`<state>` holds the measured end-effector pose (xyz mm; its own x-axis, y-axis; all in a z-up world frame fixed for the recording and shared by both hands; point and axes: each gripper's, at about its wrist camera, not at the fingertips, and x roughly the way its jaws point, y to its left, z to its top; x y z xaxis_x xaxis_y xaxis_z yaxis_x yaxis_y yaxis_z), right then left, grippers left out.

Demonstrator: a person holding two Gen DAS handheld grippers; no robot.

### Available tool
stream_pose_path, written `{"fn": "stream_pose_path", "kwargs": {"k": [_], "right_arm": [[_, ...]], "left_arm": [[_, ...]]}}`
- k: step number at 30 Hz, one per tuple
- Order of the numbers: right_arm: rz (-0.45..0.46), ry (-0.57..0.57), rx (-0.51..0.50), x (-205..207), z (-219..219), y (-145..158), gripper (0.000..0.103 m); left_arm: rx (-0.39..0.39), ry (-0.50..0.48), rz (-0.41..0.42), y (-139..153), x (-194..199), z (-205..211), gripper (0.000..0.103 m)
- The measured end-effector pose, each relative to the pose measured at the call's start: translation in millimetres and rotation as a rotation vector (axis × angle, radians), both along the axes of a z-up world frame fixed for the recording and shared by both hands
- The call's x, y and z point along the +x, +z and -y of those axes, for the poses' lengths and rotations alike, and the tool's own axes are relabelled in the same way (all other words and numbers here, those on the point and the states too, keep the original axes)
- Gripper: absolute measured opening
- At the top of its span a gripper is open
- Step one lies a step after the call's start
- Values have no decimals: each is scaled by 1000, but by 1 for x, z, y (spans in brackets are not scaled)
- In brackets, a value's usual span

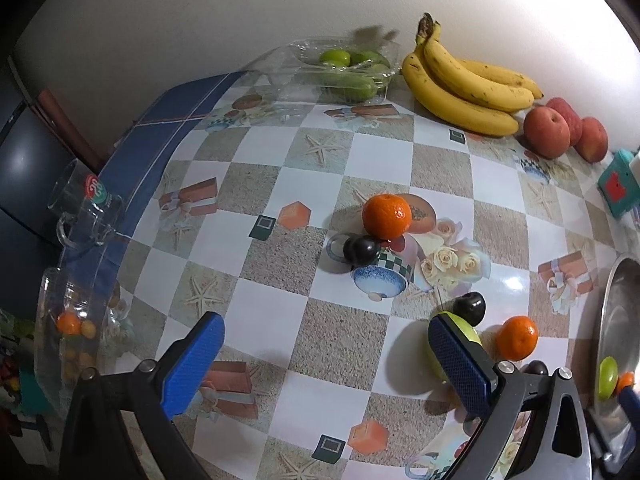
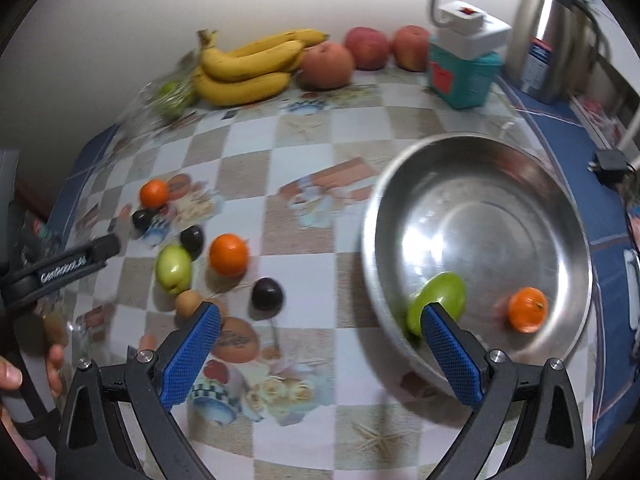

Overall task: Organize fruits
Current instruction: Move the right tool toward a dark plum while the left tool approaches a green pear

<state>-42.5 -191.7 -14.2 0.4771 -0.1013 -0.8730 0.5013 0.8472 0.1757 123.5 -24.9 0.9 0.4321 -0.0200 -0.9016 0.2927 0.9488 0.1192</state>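
On left gripper (image 2: pixel 76 266), partly legible white lettering

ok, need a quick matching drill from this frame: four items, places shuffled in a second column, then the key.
Items
1. green fruit
2. bananas
3. glass mug
4. green fruits

Places
A. in a clear plastic tray by the wall
B. on the blue edge of the tablecloth
C. inside the steel bowl, with an orange
D. against the wall, next to the red apples

Pairs: 1-C, 2-D, 3-B, 4-A
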Motion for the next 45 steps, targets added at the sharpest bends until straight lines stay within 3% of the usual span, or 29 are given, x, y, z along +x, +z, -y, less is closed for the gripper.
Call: {"fn": "stream_pose_path", "kwargs": {"k": [8, 16, 21, 30, 36, 45], "right_arm": [[33, 24, 51, 15, -10, -5, 100], [24, 7, 59, 27, -9, -13, 99], [1, -1, 76, 35, -9, -22, 79], [-42, 14, 78, 46, -14, -41, 76], [-71, 12, 81, 48, -14, -51, 68], [-79, 35, 74, 51, -19, -53, 59]], "left_arm": [[-30, 4, -15, -5, 2, 0, 103], [-81, -5, -99, -21, 6, 8, 103], [-138, -10, -156, -28, 6, 13, 103], [-152, -70, -206, -42, 1, 34, 103], [-161, -99, -216, -43, -2, 43, 101], [-172, -118, -265, -53, -8, 50, 87]]}}
